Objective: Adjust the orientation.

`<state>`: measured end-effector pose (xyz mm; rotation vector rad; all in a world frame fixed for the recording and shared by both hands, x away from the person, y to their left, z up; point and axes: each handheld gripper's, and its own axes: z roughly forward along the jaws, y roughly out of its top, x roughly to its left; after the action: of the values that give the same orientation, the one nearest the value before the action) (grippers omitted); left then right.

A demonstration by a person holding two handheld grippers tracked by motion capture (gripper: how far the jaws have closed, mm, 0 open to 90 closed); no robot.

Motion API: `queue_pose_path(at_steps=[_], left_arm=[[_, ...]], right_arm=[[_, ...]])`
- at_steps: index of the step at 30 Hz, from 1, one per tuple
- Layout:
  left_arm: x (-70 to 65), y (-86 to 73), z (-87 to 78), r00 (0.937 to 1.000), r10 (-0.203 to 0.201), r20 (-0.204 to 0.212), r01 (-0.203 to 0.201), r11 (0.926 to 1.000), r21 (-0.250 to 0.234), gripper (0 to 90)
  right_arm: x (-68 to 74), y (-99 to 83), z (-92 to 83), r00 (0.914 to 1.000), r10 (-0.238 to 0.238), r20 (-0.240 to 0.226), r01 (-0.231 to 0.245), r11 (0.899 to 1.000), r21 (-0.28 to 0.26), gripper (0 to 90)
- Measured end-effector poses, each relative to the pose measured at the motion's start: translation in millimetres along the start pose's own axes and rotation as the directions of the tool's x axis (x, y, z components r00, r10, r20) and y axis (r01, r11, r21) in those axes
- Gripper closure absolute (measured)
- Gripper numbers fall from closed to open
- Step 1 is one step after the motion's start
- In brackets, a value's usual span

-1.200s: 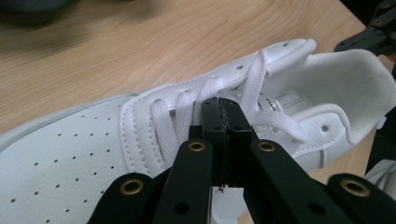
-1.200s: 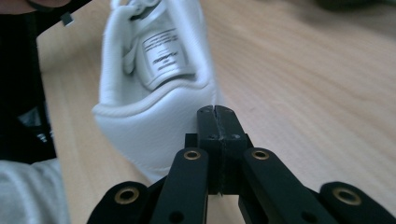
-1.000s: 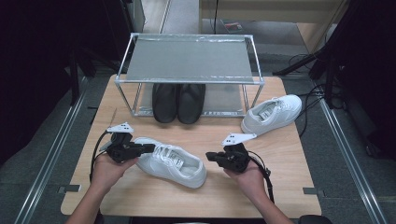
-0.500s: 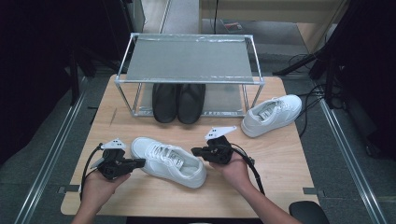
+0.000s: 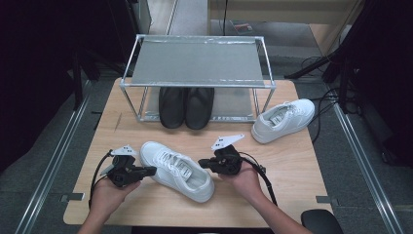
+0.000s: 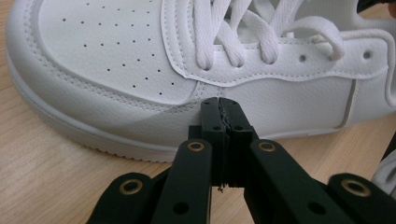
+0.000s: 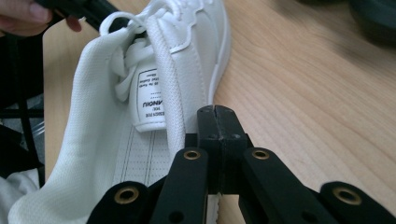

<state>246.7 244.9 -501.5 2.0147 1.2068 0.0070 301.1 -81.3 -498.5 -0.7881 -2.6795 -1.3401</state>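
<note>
Near white shoe (image 5: 176, 170) lying on its sole across the front middle of the wooden table (image 5: 302, 165), toe toward the left rear, heel toward the front right. Flanked on both sides: left gripper (image 5: 152, 170) at the toe half, right gripper (image 5: 203, 162) at the heel half.

Left gripper's jaws pressed together with nothing between, tips right up against the shoe's side panel just below the laces (image 6: 219, 32) in the left gripper view; contact or a hair's gap, impossible to tell. Right gripper's jaws likewise closed and empty, tips just at the padded collar of the shoe's opening (image 7: 170, 88) in the right gripper view, tongue label (image 7: 150, 100) close by; touching or not, hard to say.

Behind the shoe, a metal-framed rack (image 5: 197, 84) at the back of the table, grey shelf on top, open below. Pair of black shoes (image 5: 186, 106) side by side under the shelf, toes toward the front, well apart from the white shoe. Second white shoe (image 5: 283, 120) just off the rack's right front leg, angled, well clear of the right gripper. Bare wood between the near shoe and the rack. Black cables (image 5: 265, 178) trailing from each gripper along the hands toward the table's front edge.
</note>
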Motion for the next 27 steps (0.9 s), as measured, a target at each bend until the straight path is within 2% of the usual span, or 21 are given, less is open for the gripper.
queue_pose_path(at_steps=[3, 5, 12, 17, 22, 27], left_arm=[[1.9, 2.4, 1.3, 0.9999, 0.000, 0.016, -0.001, 1.0000, 0.006, 89.8], [1.4, 4.4, 2.6, 0.9998, 0.015, 0.015, -0.016, 0.9998, 0.013, 89.9], [2.3, 11.8, 9.7, 0.9994, 0.025, 0.026, -0.025, 0.9996, 0.012, 90.0], [3.8, 17.5, 15.3, 0.9990, 0.028, 0.035, -0.029, 0.9995, 0.010, 90.0], [2.3, 24.1, 21.1, 0.9987, 0.032, 0.040, -0.032, 0.9994, 0.009, 90.0], [1.7, 31.2, 27.3, 0.9978, 0.049, 0.044, -0.050, 0.9987, 0.012, 89.9]], right_arm=[[4.7, -4.3, -2.2, 1.0000, 0.006, -0.005, -0.006, 1.000, -0.002, 90.0], [8.0, -6.7, -3.8, 0.9998, 0.015, -0.009, -0.015, 1.000, 0.000, 90.0], [16.1, -14.0, -8.3, 0.9997, 0.024, -0.003, -0.024, 1.000, -0.006, 90.0], [18.3, -18.3, -10.6, 0.9991, 0.041, -0.013, -0.042, 0.999, -0.012, 90.0], [16.8, -21.9, -12.9, 0.9958, 0.085, -0.036, -0.085, 0.996, -0.010, 90.0], [18.1, -25.0, -15.8, 0.9948, 0.093, -0.041, -0.094, 0.996, -0.010, 90.0]])
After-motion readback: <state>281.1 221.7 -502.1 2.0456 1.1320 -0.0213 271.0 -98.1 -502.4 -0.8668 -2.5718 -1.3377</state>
